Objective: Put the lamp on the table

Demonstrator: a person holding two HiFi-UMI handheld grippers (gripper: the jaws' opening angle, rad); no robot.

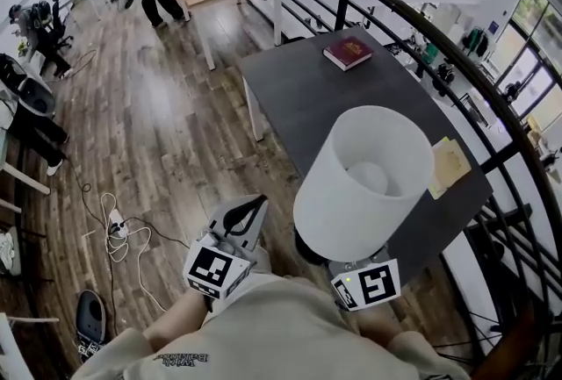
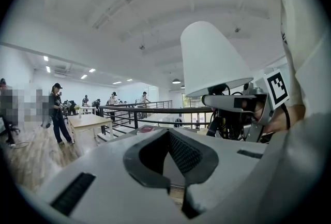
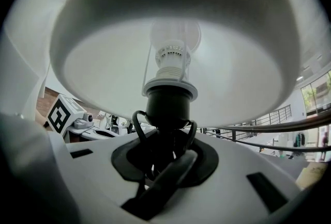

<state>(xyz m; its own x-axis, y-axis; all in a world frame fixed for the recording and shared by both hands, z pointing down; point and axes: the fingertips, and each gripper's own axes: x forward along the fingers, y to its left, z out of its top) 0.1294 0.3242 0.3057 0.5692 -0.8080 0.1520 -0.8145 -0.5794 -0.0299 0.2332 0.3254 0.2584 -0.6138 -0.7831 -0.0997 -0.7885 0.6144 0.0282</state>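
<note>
A: Looking down from the head view, how much of the lamp [image 1: 364, 181] shows?
B: Mostly its white shade, held over the near corner of the dark table [image 1: 307, 89]. The shade covers the stem, the foot and the right gripper's jaws.
A: So what about the right gripper [image 3: 165, 161]?
B: Its own view shows the jaws clamped on the black stem just under the socket, with black cord [image 3: 138, 124] looped beside it. The bulb [image 3: 175, 42] sits above, inside the shade.
A: And the left gripper [image 2: 173, 168]?
B: Its jaws are together with nothing between them, left of the lamp, over the wood floor [image 1: 176, 132].
A: Does the lamp touch the table?
B: Can't tell; its foot is hidden.
</note>
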